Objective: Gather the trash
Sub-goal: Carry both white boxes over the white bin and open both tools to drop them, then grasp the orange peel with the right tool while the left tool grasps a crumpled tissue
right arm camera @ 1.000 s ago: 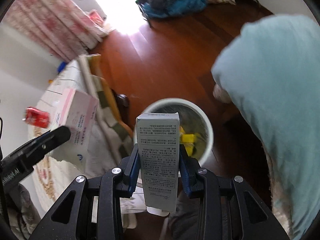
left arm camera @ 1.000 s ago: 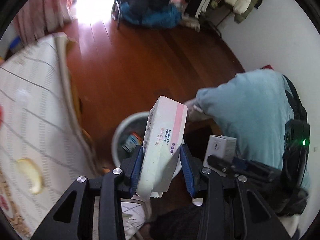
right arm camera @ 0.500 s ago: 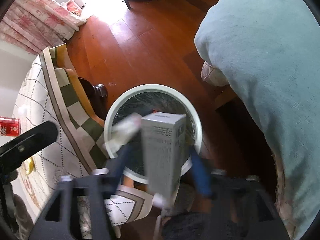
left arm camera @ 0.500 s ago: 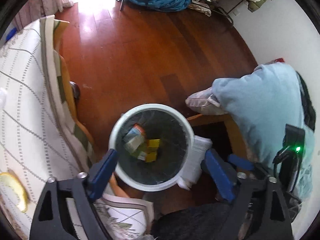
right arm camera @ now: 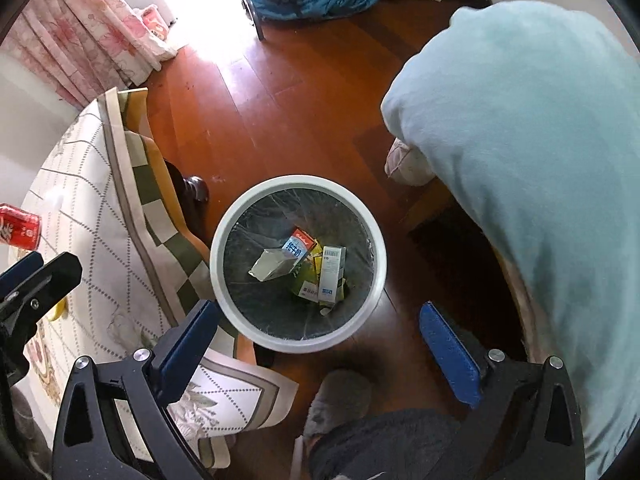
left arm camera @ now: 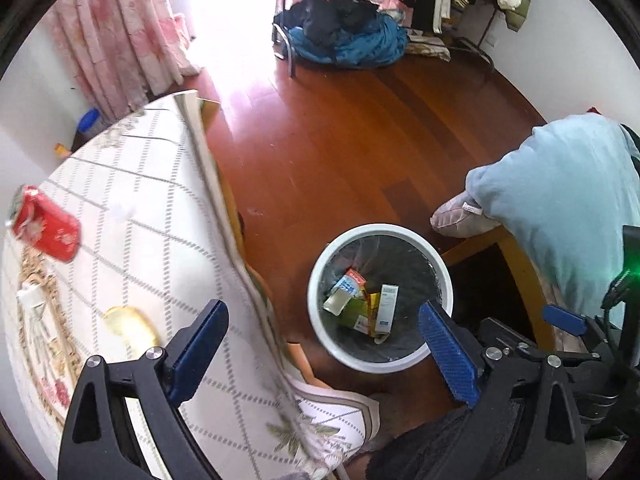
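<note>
White plastic round trash bin with a black liner sits on the reddish-brown wooden floor, right next to the hanging edge of the cream diamond-pattern tablecloth. Inside it there's a little pile of cartons: a tall grey-white box with a barcode lying on its side, a blue-and-red milk carton tilted beside it, and some yellow-green packaging underneath. The left gripper has its blue-padded jaws spread wide with nothing between them, and it's over the table edge with the bin showing between the pads. The right gripper is pointing almost straight down over the bin, and its jaws have just been opening too, now wide and empty, with the bin framed between them. Still on the table: a red soda can lying on its side near the far left, plus something pale yellow that I can't really make out. A light blue fabric-covered shape fills the right side, and a grey fuzzy slipper is on the floor just below the bin.
</note>
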Demonstrator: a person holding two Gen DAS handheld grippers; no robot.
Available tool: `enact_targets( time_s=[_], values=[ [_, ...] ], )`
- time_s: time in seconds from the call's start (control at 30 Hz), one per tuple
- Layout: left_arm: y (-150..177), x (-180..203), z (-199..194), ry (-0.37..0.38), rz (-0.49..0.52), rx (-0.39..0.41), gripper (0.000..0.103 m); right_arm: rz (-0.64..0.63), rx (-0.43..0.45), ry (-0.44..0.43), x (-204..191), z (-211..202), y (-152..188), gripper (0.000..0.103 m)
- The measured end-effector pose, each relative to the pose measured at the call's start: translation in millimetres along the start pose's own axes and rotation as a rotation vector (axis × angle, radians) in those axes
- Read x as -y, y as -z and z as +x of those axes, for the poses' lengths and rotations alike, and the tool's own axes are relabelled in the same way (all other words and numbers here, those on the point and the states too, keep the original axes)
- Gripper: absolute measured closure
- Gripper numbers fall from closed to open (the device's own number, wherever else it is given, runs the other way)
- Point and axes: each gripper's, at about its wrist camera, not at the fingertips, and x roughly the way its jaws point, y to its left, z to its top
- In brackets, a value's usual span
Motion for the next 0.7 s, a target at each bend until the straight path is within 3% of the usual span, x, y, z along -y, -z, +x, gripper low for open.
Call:
enact_targets(
  time_s=[0.43, 0.7],
  values=[
    [16.4, -27.8, -77.2, -0.062, -0.046, 0.117, 0.006, 0.001, 0.132, -0.017, -11.5, -95.4, 26.8, 0.001],
    [21.0, -98.4, -119.3, -0.128, -0.168, 0.190, 0.006, -0.068, 0.197, -0.104, -68.5, -143.3, 21.6, 0.001]
  ],
)
